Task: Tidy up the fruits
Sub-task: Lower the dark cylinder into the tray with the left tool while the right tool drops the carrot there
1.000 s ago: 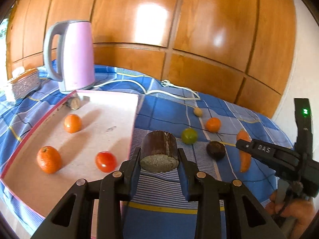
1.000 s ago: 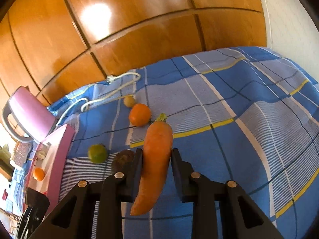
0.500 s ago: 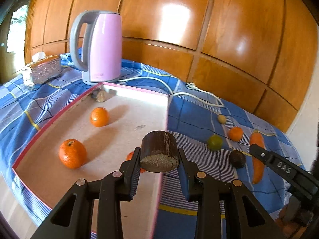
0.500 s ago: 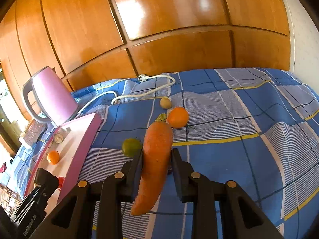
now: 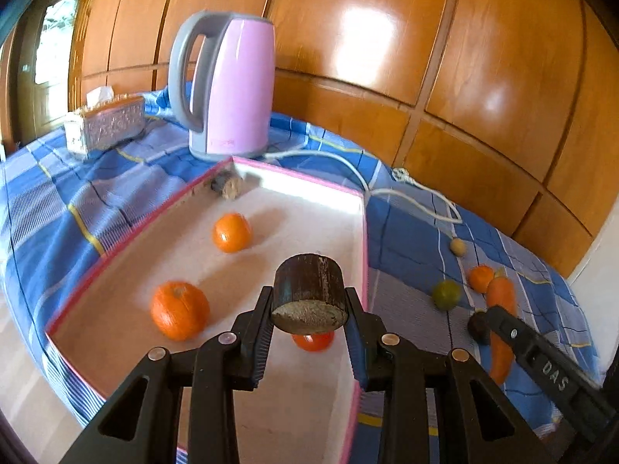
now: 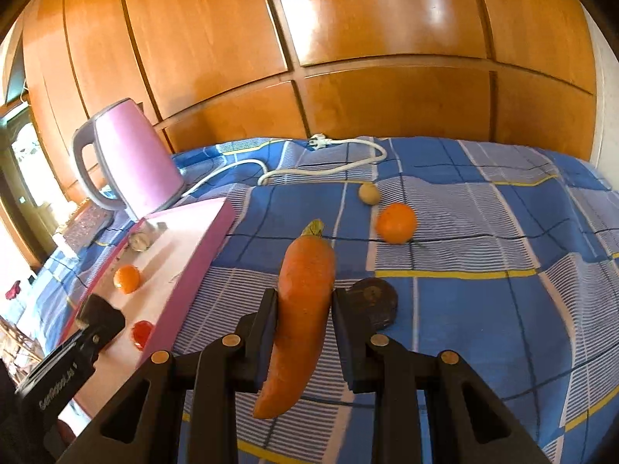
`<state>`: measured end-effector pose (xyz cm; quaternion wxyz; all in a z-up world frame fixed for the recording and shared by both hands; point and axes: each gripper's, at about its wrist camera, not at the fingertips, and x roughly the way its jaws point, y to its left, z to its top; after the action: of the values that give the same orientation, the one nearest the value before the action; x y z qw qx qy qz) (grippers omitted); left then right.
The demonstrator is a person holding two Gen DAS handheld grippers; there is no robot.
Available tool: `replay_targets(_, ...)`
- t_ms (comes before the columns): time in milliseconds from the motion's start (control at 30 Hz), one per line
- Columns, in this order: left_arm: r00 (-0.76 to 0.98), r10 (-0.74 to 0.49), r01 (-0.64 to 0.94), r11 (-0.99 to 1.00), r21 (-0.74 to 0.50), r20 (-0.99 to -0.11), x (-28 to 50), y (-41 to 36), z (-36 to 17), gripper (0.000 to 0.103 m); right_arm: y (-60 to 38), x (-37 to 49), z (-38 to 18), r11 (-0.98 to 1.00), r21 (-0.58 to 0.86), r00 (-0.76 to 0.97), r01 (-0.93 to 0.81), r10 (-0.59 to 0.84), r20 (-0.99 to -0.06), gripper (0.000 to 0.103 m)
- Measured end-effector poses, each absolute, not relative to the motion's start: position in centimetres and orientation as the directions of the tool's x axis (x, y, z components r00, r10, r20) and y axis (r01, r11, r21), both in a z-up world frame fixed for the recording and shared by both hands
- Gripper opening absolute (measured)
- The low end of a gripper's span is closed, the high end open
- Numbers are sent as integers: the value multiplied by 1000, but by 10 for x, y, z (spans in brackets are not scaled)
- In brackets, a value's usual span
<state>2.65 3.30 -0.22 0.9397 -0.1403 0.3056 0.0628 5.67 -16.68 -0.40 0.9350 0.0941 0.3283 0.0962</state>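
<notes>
Wooden panelling backs a table spread with a blue checked cloth (image 6: 483,309), where a pink-rimmed tray (image 5: 363,232) sits in front of a pink kettle (image 5: 236,89). Over the tray's right edge the left gripper (image 5: 309,321) is clamped on a dark brown cylinder (image 5: 308,294), held between its fingers above a red tomato (image 5: 313,342); two oranges (image 5: 231,232) lie further in on the tray. To the right of the tray, above the cloth, the right gripper (image 6: 303,321) pinches a carrot (image 6: 301,309) lengthwise, leafy end pointing away. Just beside its right finger lies a dark round fruit (image 6: 377,301), with an orange fruit (image 6: 396,222) and a small pale ball (image 6: 368,193) beyond.
</notes>
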Motion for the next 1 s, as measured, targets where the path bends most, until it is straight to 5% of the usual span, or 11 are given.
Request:
replay_targets(433, 785, 116, -338, 904, -262, -609, 33, 72, -7, 34, -78, 49, 6, 934, 168, 742, -316, 353, -570, 29)
replay_targets(1000, 758, 243, -484, 833, -270, -606, 34, 92, -12, 35, -40, 94, 12, 862, 241, 696, -447, 504, -511, 29)
